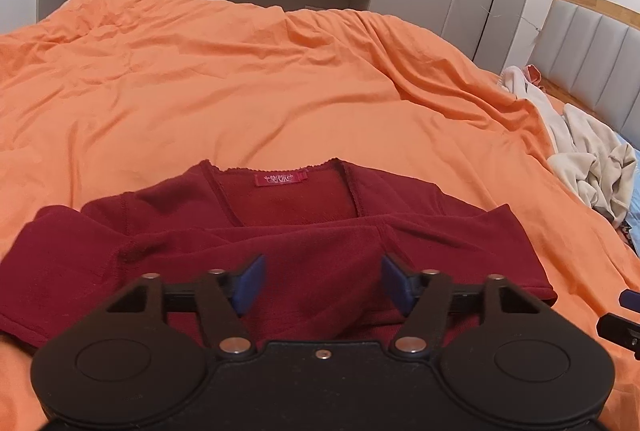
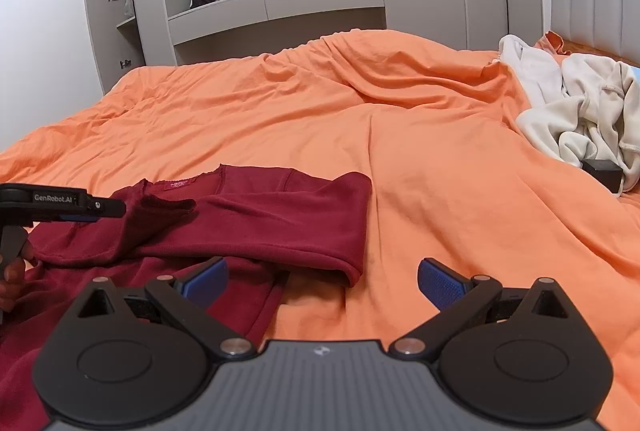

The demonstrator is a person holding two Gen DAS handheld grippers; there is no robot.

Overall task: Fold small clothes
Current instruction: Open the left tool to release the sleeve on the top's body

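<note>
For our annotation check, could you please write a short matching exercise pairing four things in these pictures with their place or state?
Things:
1. dark red knit top
2. crumpled cream garments
3. left tool
4. small red neck label

Place or state:
A. open, holding nothing
B. heaped near the padded headboard
C. spread on the orange bed cover, sleeves folded across
D. sewn inside the back of the neckline

Pairs: 1-C, 2-B, 3-A, 4-D

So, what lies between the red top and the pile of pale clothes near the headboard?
Only bare, wrinkled orange sheet lies between the red top and the pale clothes. The right wrist view shows this stretch best.
</note>
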